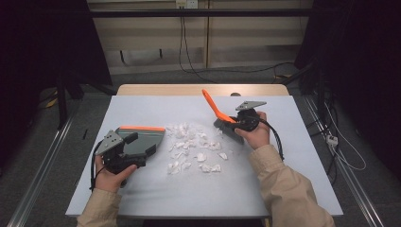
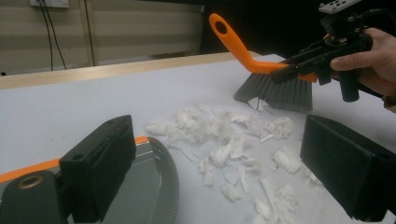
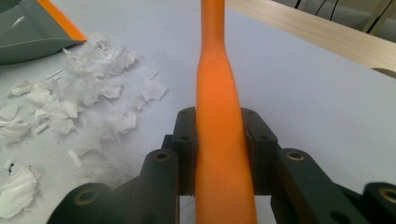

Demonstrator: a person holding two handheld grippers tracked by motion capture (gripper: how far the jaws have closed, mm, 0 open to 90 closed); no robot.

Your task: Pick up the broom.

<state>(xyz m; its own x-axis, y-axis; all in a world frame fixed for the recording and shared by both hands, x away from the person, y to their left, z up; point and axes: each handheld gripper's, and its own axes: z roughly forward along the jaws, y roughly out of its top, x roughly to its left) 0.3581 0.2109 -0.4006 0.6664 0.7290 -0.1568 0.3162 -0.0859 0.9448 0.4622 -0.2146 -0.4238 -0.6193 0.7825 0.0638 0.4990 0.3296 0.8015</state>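
We see two grippers. Nearest, our left gripper [image 1: 135, 149] grips one grey dustpan [image 1: 146, 139] with an orange edge, flat on the table [image 1: 142, 198]. Just beyond lies one loose heap of white paper scraps [image 1: 194, 147]. Farther off, our right gripper [image 1: 235, 124] clenches the one orange brush [image 1: 218, 112], bristles at the heap's far edge.

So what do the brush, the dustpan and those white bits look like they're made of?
Brush: the orange handle looks like smooth moulded plastic with a soft sheen; the grey bristles look synthetic, though that's a guess.
Dustpan: grey body with an orange edge strip, probably semi-matt plastic.
White scraps: torn, crumpled, ragged-edged, likely tissue or thin paper.
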